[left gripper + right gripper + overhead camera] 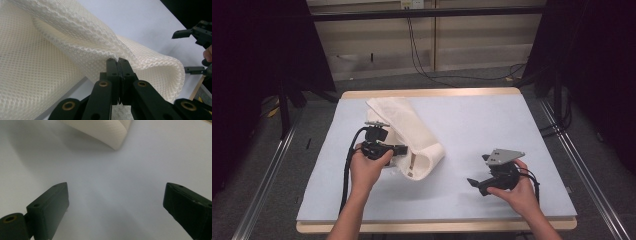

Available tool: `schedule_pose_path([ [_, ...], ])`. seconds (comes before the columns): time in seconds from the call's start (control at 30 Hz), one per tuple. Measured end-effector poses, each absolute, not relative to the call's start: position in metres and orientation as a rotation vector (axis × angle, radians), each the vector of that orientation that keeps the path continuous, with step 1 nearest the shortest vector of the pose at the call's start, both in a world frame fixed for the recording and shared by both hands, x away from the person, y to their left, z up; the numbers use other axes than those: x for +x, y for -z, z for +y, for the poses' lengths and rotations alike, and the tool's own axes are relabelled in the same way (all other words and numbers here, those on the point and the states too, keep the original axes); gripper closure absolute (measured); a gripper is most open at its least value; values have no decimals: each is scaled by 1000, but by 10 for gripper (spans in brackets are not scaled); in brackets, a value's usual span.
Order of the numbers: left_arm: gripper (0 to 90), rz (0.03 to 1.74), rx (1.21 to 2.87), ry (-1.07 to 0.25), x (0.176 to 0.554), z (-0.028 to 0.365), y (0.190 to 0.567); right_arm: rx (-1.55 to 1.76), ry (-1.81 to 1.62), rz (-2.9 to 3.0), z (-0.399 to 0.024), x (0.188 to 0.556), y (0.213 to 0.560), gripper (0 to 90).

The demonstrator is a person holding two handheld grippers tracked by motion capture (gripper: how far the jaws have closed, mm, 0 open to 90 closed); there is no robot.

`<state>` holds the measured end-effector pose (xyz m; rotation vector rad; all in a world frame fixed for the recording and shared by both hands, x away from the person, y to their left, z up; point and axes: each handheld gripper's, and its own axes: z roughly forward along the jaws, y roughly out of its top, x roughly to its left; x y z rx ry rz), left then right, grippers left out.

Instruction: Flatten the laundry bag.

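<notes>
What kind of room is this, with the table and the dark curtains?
Probably a recording lab or test room: a bare table with black curtains beside it, cables trailing on the carpet, and metal rails alongside.

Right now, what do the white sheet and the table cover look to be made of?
The white sheet looks like a thick, soft mesh fabric, matte cream: a honeycomb weave shows, and it folds in rounded curves. The table cover looks like a smooth, matte pale grey-blue mat or felt, laid over a wooden-looking board; which one is unclear.
</notes>
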<state>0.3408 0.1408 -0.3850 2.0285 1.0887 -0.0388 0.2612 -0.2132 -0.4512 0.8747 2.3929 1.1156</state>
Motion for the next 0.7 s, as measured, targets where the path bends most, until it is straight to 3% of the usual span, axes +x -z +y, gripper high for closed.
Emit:
schedule_pose_path([
  [0.7, 887, 1088, 2016, 54, 343, 138, 388, 584, -1175, 2429, -118, 291, 436, 89],
])
